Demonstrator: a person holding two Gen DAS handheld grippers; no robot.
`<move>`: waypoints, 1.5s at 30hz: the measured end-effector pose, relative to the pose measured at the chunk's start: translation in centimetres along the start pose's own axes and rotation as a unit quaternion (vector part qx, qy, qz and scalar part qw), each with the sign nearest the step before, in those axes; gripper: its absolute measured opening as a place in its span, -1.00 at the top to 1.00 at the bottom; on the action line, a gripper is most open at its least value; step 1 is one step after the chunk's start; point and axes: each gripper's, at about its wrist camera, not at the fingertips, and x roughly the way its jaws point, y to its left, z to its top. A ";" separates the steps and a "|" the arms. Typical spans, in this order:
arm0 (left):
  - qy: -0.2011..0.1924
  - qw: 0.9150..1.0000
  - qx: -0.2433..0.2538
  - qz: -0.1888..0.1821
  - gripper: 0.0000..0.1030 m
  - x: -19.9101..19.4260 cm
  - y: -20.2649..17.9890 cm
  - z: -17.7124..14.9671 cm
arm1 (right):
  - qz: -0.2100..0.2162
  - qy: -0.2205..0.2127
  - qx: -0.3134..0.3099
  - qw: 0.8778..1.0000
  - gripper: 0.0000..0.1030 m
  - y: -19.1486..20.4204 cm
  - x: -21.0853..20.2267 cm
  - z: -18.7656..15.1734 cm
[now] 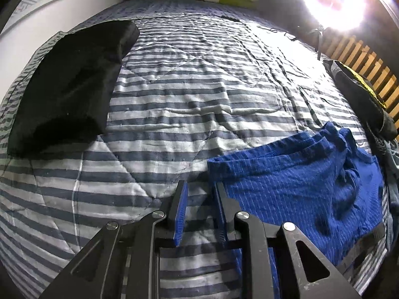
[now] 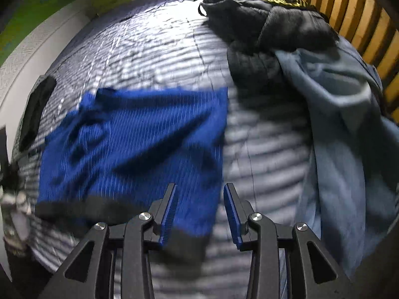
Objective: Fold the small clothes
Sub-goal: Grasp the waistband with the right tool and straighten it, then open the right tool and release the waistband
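Progress looks partial: a black garment (image 1: 67, 87) lies folded at the upper left of the left view, while blue shorts (image 2: 134, 144) lie spread on the striped quilt (image 1: 187, 94), unfolded. More clothes (image 2: 311, 87) wait heaped at upper right. Left gripper (image 1: 199, 194) and right gripper (image 2: 199, 199) both stand apart, holding nothing.

Bedroom: striped quilt (image 1: 174, 104), slatted headboard (image 1: 361, 57)
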 end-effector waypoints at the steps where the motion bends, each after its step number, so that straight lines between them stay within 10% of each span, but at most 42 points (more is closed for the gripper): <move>1: 0.000 1.000 0.000 0.000 0.55 -0.2 0.0 -0.1 | -0.001 0.001 -0.005 1.000 0.33 0.0 -0.2 -0.8; 14: 0.009 0.999 0.037 -0.006 0.44 -1.4 -1.4 -3.2 | -0.039 0.014 -0.094 0.995 0.22 3.5 1.6 -3.9; 16: 0.011 0.999 0.042 -0.005 0.44 -1.2 -1.7 -3.3 | -0.049 0.018 -0.083 0.995 0.81 3.0 2.1 -3.5; 20: 0.011 0.999 0.043 -0.004 0.44 -1.1 -1.6 -3.2 | -0.037 -0.010 -0.026 0.999 0.90 0.3 -0.1 -3.7; 26: 0.011 0.999 0.041 -0.008 0.44 -1.3 -1.6 -3.2 | -0.049 0.038 -0.080 0.995 0.68 0.1 -0.4 -5.2; 34: 0.002 0.999 0.033 -0.039 0.42 -4.2 -0.5 -4.5 | 0.011 -0.009 0.017 1.000 0.34 -1.8 -1.1 0.2; 38: 0.015 0.997 0.045 -0.060 -0.17 -5.6 -0.2 -7.4 | 0.020 -0.022 -0.040 0.999 0.34 2.1 -0.9 0.7; 45: 0.035 0.995 0.036 -0.085 -0.21 -6.1 0.0 -10.9 | -0.038 0.019 -0.134 0.990 0.38 5.0 1.8 -2.1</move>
